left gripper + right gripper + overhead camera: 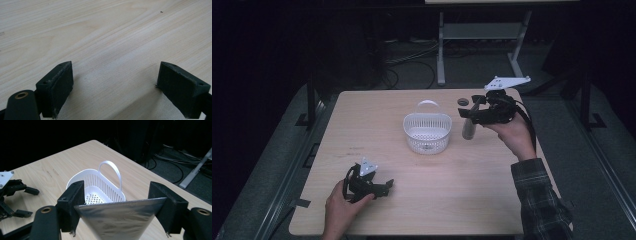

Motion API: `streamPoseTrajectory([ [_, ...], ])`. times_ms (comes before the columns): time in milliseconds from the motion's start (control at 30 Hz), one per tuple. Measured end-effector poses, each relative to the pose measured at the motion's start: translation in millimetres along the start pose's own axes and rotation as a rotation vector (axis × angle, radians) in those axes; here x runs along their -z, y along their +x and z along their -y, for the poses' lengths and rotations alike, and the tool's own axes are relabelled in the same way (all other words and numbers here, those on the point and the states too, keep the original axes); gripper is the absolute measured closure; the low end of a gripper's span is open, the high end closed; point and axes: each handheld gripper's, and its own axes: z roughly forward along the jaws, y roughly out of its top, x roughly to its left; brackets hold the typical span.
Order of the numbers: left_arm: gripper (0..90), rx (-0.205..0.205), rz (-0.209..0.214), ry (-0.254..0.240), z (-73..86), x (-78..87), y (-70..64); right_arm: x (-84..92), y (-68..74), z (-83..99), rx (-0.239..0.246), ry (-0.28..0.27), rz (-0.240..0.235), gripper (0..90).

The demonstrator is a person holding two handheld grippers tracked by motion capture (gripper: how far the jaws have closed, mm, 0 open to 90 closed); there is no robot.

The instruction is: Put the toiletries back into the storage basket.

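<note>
Wooden table (362, 125), silver pouch (117, 220) clamped in right gripper (120, 206), beside white basket (100, 187)

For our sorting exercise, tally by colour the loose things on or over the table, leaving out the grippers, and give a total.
White: 1, the slotted basket
Silver-grey: 1, the foil pouch held in the right gripper
Dark: 1, a small round disc at the table's far edge
Total: 3

Light wooden table (362, 115), rounded corners, pale grain. Dark grey floor (412, 75) behind it, strewn with black cables (412, 57). White metal frame legs (441, 55) of a second table at the back. Room dim, surroundings nearly black.
</note>
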Motion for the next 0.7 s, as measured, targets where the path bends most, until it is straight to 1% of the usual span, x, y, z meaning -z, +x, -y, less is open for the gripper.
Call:
streamPoseTrajectory([
  [200, 12.5, 0.0, 0.0, 0.0, 0.0, 0.0, 0.0, -2.7, 0.8, -5.6, -0.004, -0.006, -0.011, 30.1],
  [700, 12.5, 0.0, 0.001, 0.0, 0.0, 0.0, 0.1, -12.6, 4.4, -18.0, 0.011, -0.013, -0.017, 30.1],
])
